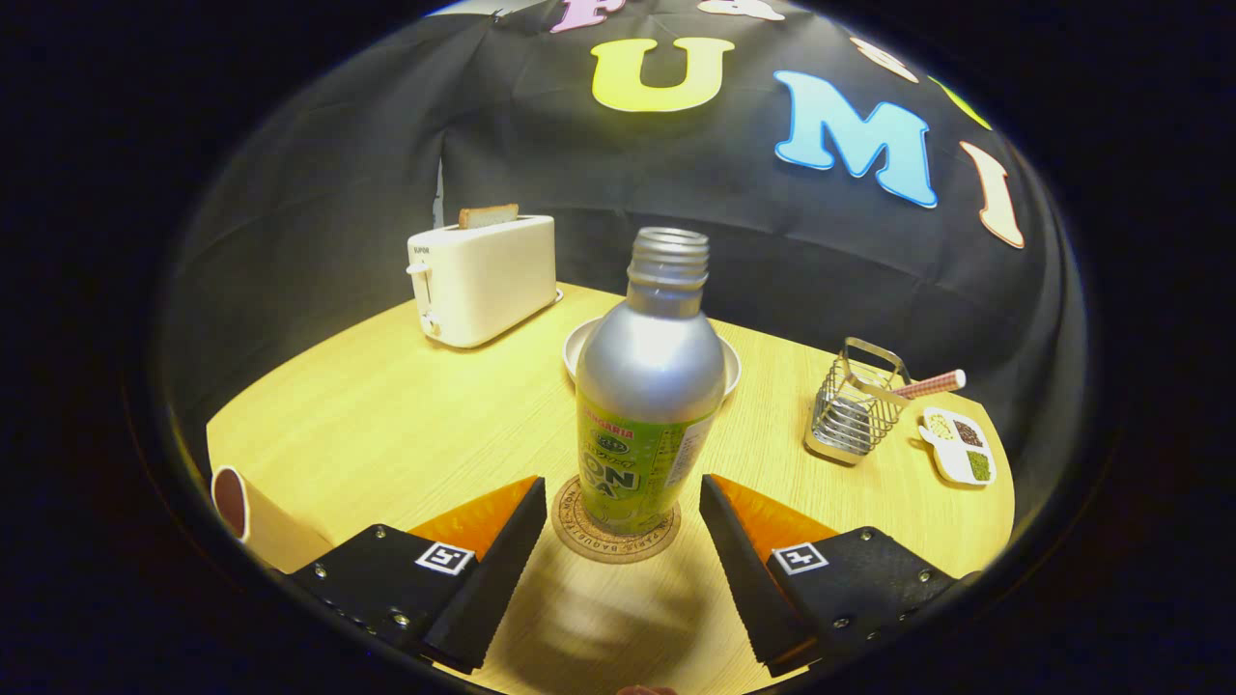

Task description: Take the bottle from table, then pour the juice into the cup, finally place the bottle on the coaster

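A silver bottle [649, 386] with a green label and an uncapped threaded neck stands upright on a round cork coaster [615, 534] on the wooden table [406, 415]. My gripper [623, 502] is open, one finger on each side of the bottle's base, with a gap between each finger and the bottle. A cup [253, 516] with a dark inside lies or leans at the near left, beside the left finger; whether it holds juice I cannot tell.
A white toaster [483, 278] with a slice of bread stands at the back left. A white plate [584, 343] sits right behind the bottle. At the right are a wire basket [857, 405] with a rolled stick and a small divided dish [956, 444].
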`<state>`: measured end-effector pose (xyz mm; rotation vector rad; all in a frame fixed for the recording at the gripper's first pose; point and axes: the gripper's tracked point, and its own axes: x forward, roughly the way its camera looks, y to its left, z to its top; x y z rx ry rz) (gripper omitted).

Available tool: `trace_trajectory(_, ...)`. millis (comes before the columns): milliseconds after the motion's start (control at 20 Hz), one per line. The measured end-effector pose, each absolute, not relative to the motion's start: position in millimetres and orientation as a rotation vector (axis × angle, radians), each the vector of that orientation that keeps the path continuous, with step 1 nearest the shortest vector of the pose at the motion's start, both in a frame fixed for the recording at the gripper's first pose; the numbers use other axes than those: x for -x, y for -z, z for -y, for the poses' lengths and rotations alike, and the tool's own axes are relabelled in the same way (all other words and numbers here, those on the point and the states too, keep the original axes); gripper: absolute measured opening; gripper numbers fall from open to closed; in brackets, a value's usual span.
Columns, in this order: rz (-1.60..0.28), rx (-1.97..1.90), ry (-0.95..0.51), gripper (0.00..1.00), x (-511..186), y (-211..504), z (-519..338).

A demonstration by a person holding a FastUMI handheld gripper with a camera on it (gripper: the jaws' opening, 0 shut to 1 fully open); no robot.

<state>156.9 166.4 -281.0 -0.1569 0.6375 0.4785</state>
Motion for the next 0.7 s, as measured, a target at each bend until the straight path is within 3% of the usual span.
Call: trace_trajectory(700,-0.484,0.068,-0.295,0.97,-70,174,-148)
